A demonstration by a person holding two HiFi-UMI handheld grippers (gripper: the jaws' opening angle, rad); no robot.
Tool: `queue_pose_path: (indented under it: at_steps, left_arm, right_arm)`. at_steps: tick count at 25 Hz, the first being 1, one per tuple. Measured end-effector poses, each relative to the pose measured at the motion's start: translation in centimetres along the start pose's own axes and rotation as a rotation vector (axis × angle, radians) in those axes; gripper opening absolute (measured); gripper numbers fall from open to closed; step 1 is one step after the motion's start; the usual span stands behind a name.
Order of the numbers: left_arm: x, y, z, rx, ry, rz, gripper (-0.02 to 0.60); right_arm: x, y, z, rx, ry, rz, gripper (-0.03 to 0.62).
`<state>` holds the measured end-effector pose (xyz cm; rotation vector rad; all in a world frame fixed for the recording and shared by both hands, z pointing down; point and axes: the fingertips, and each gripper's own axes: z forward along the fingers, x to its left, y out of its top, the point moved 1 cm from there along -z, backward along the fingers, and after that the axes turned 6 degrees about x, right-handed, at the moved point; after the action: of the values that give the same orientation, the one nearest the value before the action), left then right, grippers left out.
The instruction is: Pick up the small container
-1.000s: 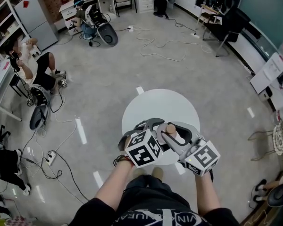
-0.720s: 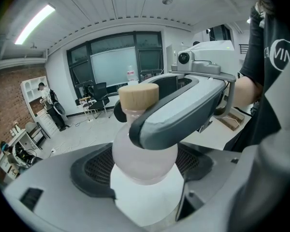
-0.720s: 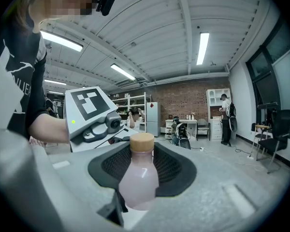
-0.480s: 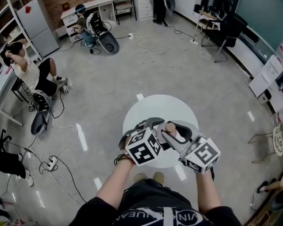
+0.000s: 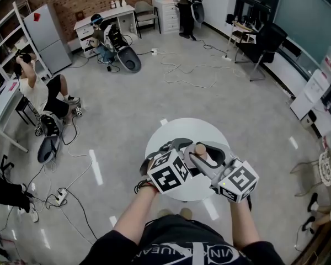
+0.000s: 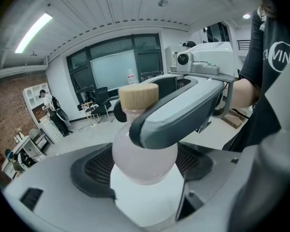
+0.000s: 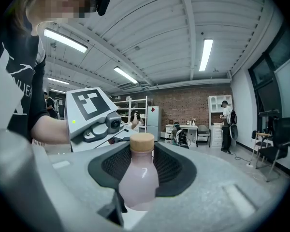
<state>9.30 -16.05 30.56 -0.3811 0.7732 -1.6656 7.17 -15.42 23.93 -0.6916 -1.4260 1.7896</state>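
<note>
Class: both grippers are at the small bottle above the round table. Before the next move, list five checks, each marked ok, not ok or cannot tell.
1. Small bottle sits between the left gripper's jaws, a pad against each side: ok.
2. It also sits between the right gripper's jaws: ok.
3. Cap is on and the bottle is upright: ok.
4. Grippers are clear of each other: not ok. In the left gripper view, a right jaw crosses the bottle's shoulder.
5. Bottle base is off the table: cannot tell.
</note>
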Motion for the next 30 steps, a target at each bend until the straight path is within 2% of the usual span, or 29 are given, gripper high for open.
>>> queue_pose_path:
  at_steps: [10, 30]
  left_arm:
    - [-0.3, 1.2, -0.4, -0.015, 0.024, 0.018, 0.359]
    - [-0.1, 0.0, -1.7, -0.025, 0.030, 0.014, 0.359]
  right_arm:
    - [-0.1, 0.8, -1.1, -0.026, -0.001, -0.024, 0.146]
    - [1.2, 1.2, 0.1, -0.036, -0.006, -0.030, 0.146]
